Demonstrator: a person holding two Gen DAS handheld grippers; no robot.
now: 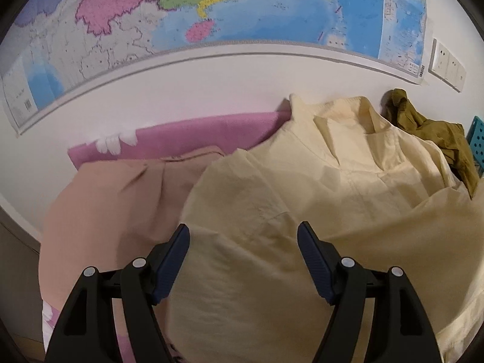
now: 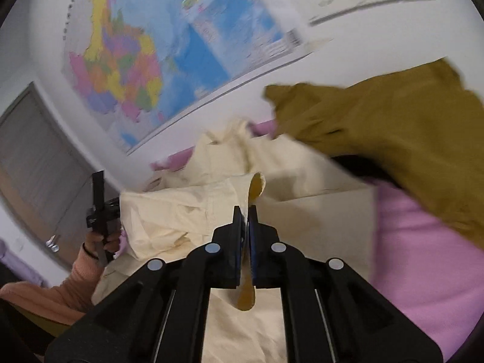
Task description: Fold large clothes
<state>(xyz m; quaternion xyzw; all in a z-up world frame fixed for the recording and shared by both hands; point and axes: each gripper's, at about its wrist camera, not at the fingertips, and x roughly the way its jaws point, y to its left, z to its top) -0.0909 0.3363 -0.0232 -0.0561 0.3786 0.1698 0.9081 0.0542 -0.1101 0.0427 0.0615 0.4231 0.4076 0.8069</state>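
A cream shirt (image 1: 302, 181) lies rumpled on the pink sheet (image 1: 196, 136), collar toward the wall. My left gripper (image 1: 243, 227) hovers open just above the shirt's lower part, with cloth beneath its blue pads but not pinched. In the right wrist view the same cream shirt (image 2: 169, 211) is bunched up, and my right gripper (image 2: 245, 208) is shut on a raised fold of it; the cloth hangs down between the jaws. An olive garment (image 2: 393, 127) lies crumpled past the shirt at the right. A tan garment (image 1: 121, 199) lies to the shirt's left.
A wall with a large map (image 1: 242, 6) and sockets (image 1: 447, 63) stands just behind the bed. A teal perforated object (image 1: 476, 139) sits at the far right. A person's hand (image 2: 98, 243) in a salmon sleeve appears at the left, before a grey door (image 2: 36, 151).
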